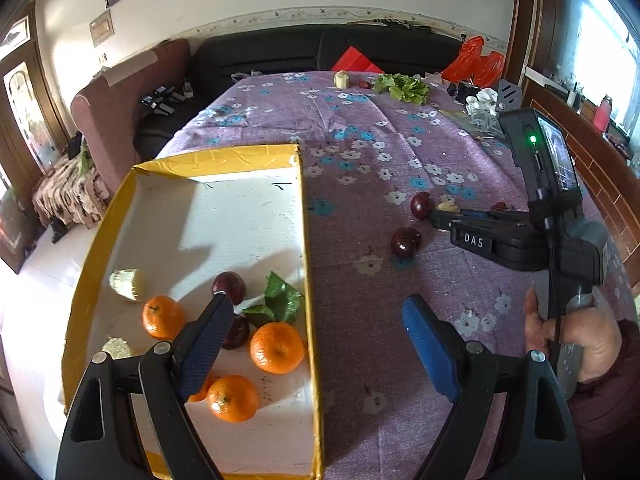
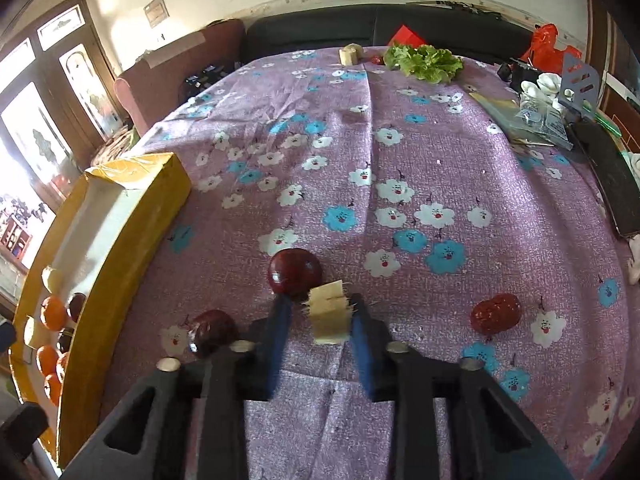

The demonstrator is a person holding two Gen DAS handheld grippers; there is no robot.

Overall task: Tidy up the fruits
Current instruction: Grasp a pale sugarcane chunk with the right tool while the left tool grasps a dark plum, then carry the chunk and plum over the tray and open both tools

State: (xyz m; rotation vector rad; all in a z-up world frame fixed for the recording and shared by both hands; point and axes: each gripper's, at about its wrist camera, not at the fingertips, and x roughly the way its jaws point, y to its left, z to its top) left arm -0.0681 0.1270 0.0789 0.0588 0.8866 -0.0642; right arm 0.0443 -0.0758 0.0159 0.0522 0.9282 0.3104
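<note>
A yellow box point(image 1: 308, 240) with a white floor holds several oranges point(image 1: 277, 347), dark red apples point(image 1: 229, 287), pale corn pieces point(image 1: 127, 284) and a green leaf. My left gripper point(image 1: 320, 320) is open and empty, its left finger over the box, its right finger over the cloth. My right gripper point(image 2: 320, 312) is shut on a pale corn piece point(image 2: 329, 312), low over the cloth. A dark red apple point(image 2: 295, 272) lies just ahead of it, another point(image 2: 211, 330) to its left, a red strawberry-like fruit point(image 2: 495, 313) to its right. The box point(image 2: 132, 232) is at far left.
The table has a purple flowered cloth point(image 2: 400, 160). At its far end lie lettuce point(image 2: 424, 62), a corn piece point(image 2: 351, 54) and a small red fruit. Clutter, bags and a black tray point(image 2: 608, 176) line the right edge. A sofa stands behind.
</note>
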